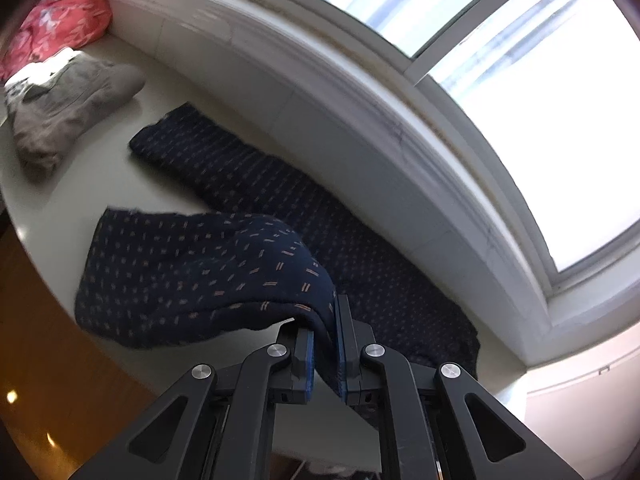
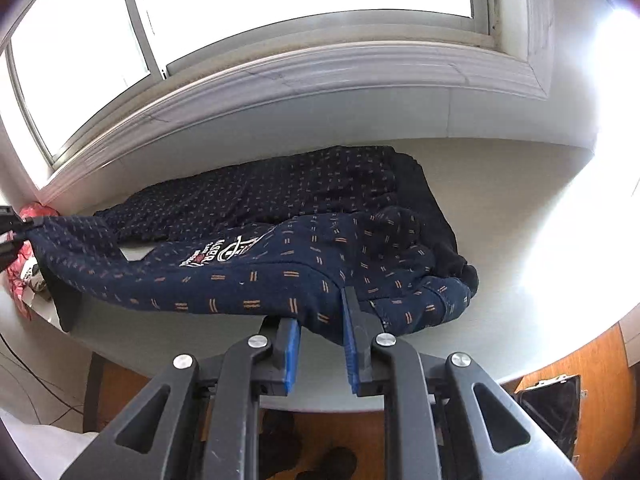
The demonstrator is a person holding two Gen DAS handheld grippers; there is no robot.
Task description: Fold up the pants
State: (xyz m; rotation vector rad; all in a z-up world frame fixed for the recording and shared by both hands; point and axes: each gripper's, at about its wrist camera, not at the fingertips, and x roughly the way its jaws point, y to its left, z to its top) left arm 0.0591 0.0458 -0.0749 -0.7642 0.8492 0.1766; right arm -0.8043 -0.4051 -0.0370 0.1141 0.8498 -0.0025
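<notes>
Leg-over-leg fold in hand: left gripper point(image 1: 325, 344) clamps the navy patterned pants point(image 2: 280, 280) lifted off the white table point(image 2: 520, 208) mid-frame, right gripper point(image 2: 320, 344) pinches the near edge; next, carry both toward the window-side leg.

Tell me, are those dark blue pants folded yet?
Partly: one leg of the navy patterned pants is lifted over the other, which lies flat on the white table.

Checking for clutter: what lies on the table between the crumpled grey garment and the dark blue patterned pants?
Only bare white table separates grey garment from pants, in the left wrist view.
</notes>
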